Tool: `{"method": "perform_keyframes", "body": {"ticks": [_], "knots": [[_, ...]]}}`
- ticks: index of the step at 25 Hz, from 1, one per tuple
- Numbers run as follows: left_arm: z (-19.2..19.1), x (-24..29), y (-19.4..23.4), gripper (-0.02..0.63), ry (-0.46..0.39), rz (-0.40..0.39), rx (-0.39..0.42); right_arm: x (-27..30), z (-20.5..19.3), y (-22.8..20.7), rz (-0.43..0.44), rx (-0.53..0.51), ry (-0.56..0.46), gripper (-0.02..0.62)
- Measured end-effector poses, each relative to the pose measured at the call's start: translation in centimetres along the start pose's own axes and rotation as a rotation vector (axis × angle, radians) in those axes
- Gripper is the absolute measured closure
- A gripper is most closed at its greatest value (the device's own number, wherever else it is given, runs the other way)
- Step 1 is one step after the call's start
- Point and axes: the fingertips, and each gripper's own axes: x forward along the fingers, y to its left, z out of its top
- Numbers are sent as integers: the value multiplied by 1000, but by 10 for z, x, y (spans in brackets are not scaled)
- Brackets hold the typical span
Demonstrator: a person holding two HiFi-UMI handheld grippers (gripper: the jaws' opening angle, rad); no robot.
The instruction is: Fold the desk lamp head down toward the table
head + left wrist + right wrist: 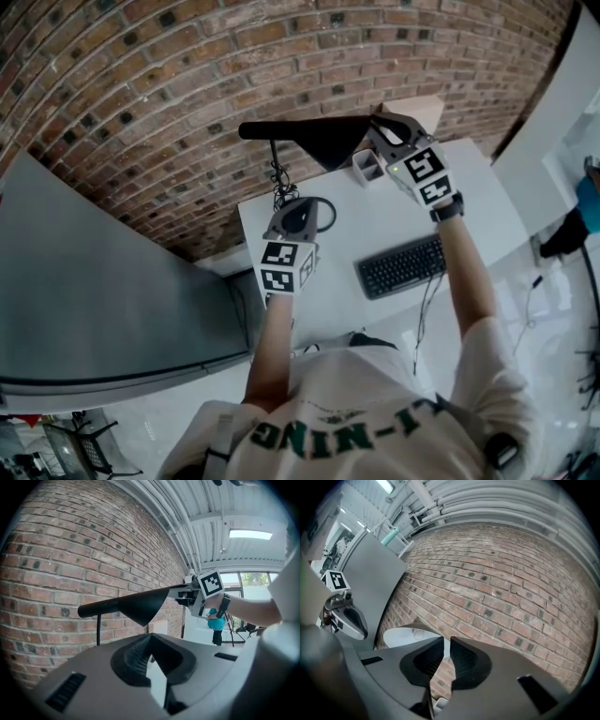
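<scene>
With the right gripper (378, 125) pinching the lamp head (314, 134) rim between near-closed jaws and the left gripper (292, 212) closed on nothing, next likely comes a steady downward pull

Black conical lamp head (323, 139) raised, level, above white desk (487, 206).

Soft daylight lit everything evenly; a ceiling light (251, 535) glared right of the wall (70, 573), and the lamp (136, 605) stood dark against that wall. All views bowed at their edges, and both gripper views had black corners.
</scene>
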Motion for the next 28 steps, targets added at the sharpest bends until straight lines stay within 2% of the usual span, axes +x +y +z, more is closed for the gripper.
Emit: {"method": "perform_keyframes", "body": {"ticks": [28], "knots": [[-19, 13, 0, 612, 32, -42, 4, -3, -27, 10, -5, 37, 39, 555]]}}
